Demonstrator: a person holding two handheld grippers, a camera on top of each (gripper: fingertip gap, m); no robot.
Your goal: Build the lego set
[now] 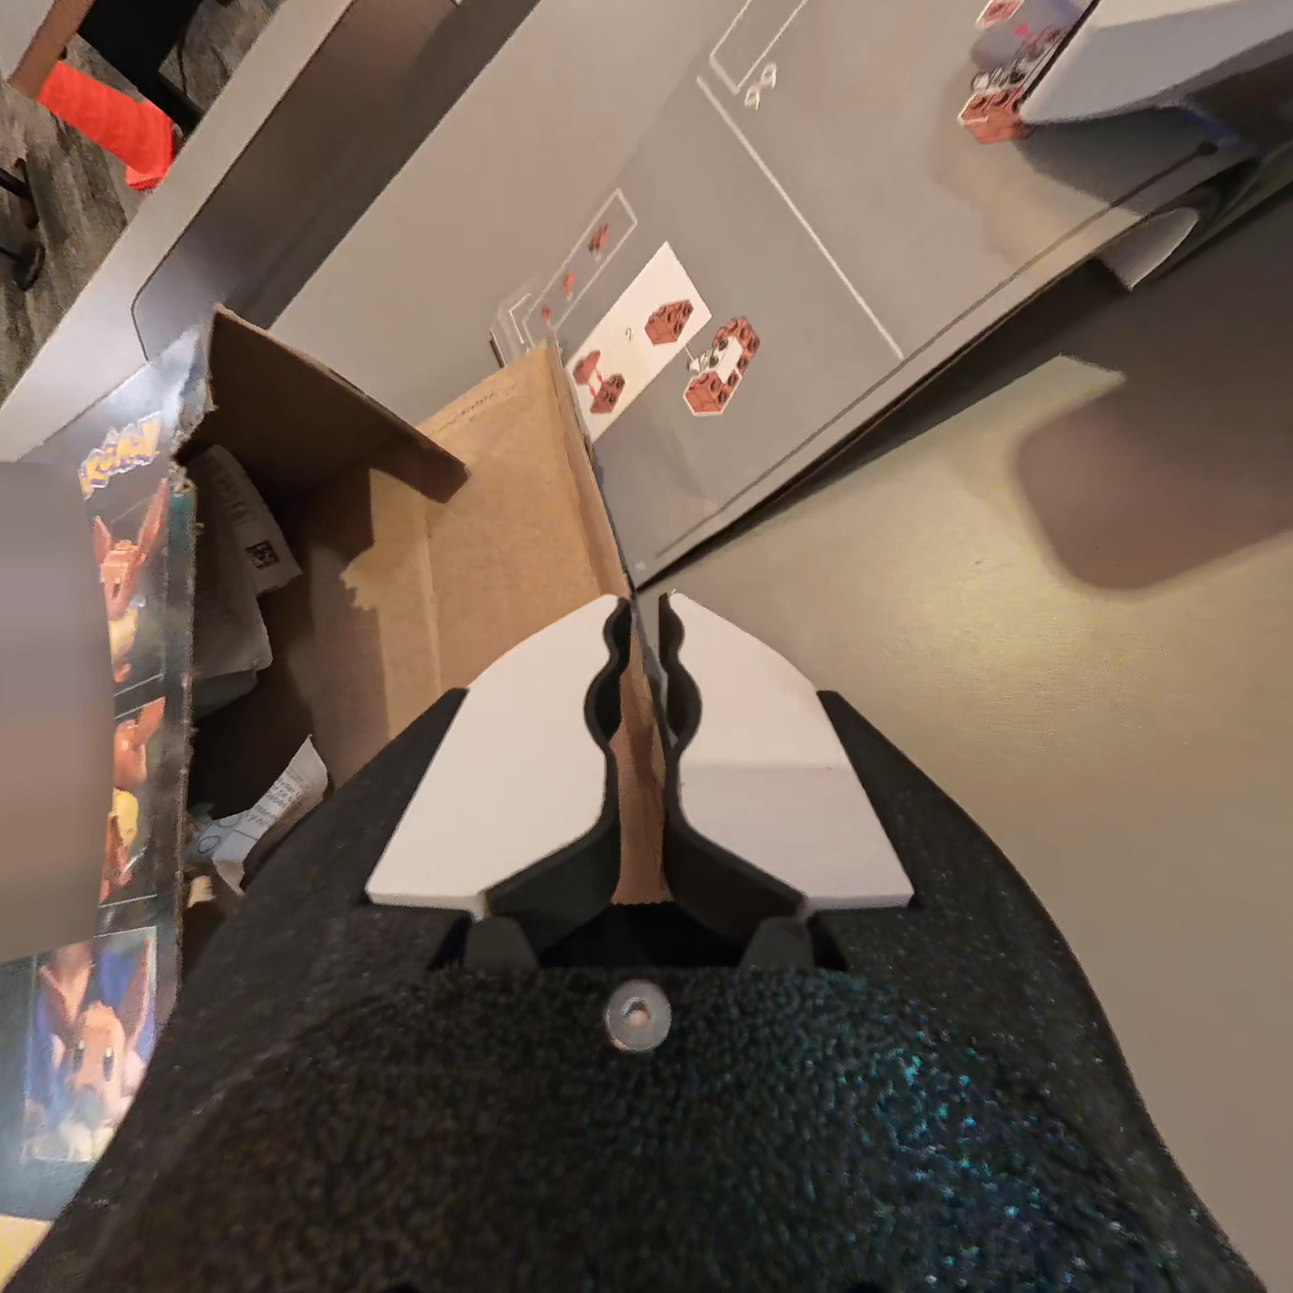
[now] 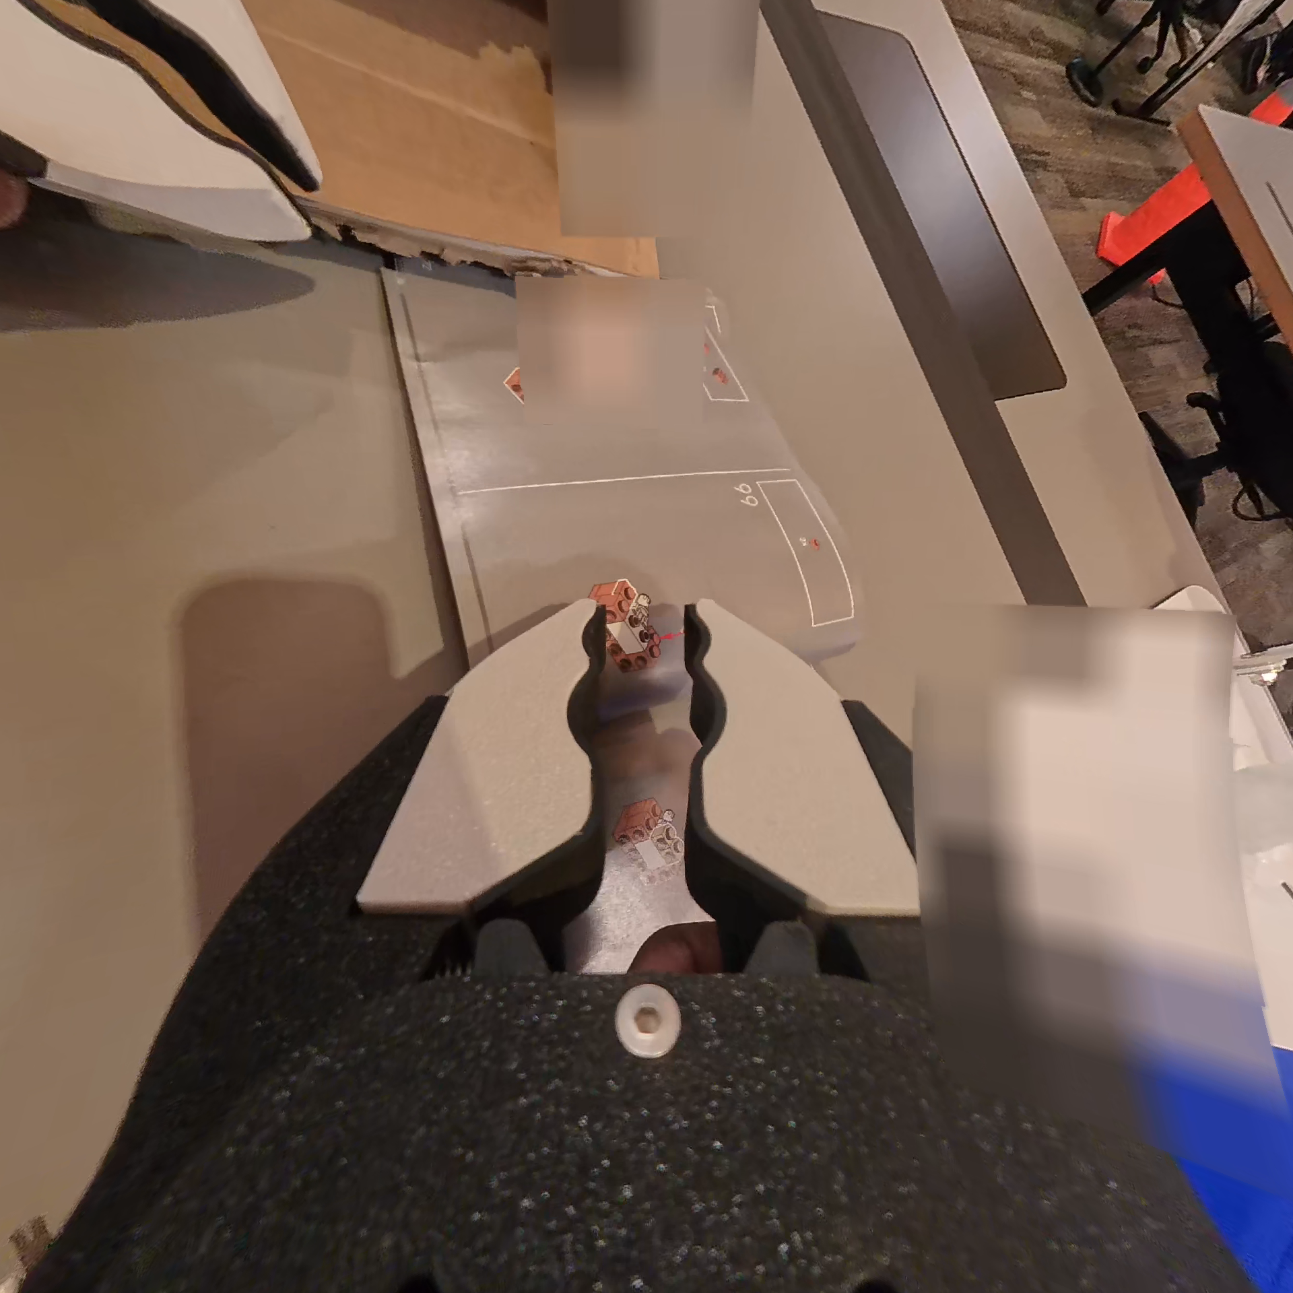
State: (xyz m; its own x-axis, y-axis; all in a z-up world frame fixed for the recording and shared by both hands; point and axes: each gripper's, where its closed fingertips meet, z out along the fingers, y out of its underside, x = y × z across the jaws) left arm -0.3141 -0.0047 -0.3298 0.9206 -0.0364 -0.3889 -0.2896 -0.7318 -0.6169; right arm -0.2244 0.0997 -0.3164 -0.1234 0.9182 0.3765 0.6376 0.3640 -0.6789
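My left gripper (image 1: pixel 642 605) straddles the upright side wall (image 1: pixel 581 448) of an open cardboard box (image 1: pixel 490 504). The wall stands between the pads. A dark slit shows between it and the right pad, so the jaws stand slightly open. The same gripper shows in the right wrist view (image 2: pixel 311 196) at the box's torn edge (image 2: pixel 434 252). My right gripper (image 2: pixel 645 609) is open and empty. It hovers over a grey instruction booklet (image 2: pixel 630 518), with a printed brick drawing (image 2: pixel 626 630) showing between its fingertips. The booklet (image 1: pixel 735 210) lies beside the box.
Crumpled bags and paper (image 1: pixel 238 546) lie inside the box, whose outer face is printed in colour (image 1: pixel 133 630). The beige table (image 1: pixel 979 700) carries a grey mat (image 2: pixel 979 245). A white tray (image 2: pixel 1259 700) is at the right. A red object (image 1: pixel 105 126) is on the floor. Spacing between my two grippers at the tips: around 15 centimetres.
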